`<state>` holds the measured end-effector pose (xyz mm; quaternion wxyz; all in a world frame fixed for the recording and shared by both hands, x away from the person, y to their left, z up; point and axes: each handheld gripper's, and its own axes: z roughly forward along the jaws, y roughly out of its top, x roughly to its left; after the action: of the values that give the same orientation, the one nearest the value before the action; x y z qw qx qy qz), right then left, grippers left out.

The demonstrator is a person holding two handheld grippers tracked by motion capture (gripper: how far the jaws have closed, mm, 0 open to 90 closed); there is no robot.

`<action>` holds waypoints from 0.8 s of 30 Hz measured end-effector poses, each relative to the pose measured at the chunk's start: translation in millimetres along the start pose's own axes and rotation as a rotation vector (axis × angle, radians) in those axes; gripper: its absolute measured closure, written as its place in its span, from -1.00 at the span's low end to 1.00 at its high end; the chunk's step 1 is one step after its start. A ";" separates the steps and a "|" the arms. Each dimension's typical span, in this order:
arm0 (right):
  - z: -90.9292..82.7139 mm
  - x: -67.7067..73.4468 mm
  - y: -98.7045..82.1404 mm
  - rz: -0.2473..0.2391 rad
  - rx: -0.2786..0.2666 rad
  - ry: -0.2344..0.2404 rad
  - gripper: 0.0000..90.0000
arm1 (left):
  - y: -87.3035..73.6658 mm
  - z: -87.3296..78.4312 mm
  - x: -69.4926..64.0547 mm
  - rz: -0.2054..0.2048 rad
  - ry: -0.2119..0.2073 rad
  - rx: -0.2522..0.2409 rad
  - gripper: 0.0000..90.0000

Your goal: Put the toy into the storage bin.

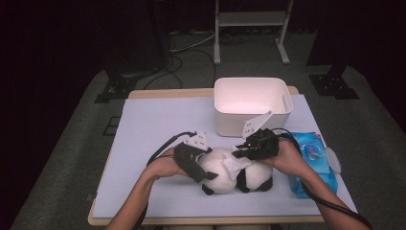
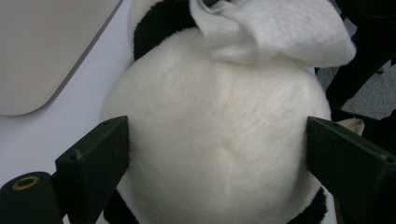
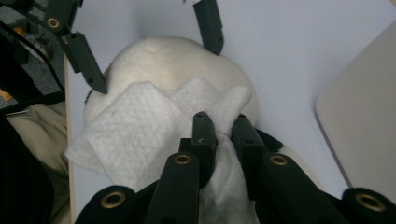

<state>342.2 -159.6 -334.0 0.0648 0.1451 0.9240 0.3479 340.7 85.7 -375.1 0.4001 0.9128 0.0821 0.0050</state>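
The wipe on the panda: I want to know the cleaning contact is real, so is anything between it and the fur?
Nothing visible: the right gripper presses the wipe straight on the plush panda, which the left gripper clamps.

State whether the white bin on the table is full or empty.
Empty: the high view looks into the white bin and shows bare floor and walls.

Black-and-white plush panda [image 1: 234,173], white wipe [image 1: 235,165], white bin [image 1: 251,105], blue pack [image 1: 313,163].

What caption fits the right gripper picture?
Right gripper pinching a white wipe on a plush panda's white head.
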 end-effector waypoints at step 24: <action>-34.0 -1.0 -47.5 0.092 -0.042 -0.007 0.81 | -0.3 -0.5 3.6 -0.025 0.011 0.019 -0.82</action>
<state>325.1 -215.1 -339.9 0.0548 0.1874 0.9085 0.3695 344.1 86.8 -375.2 0.3909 0.9154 0.0959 0.0039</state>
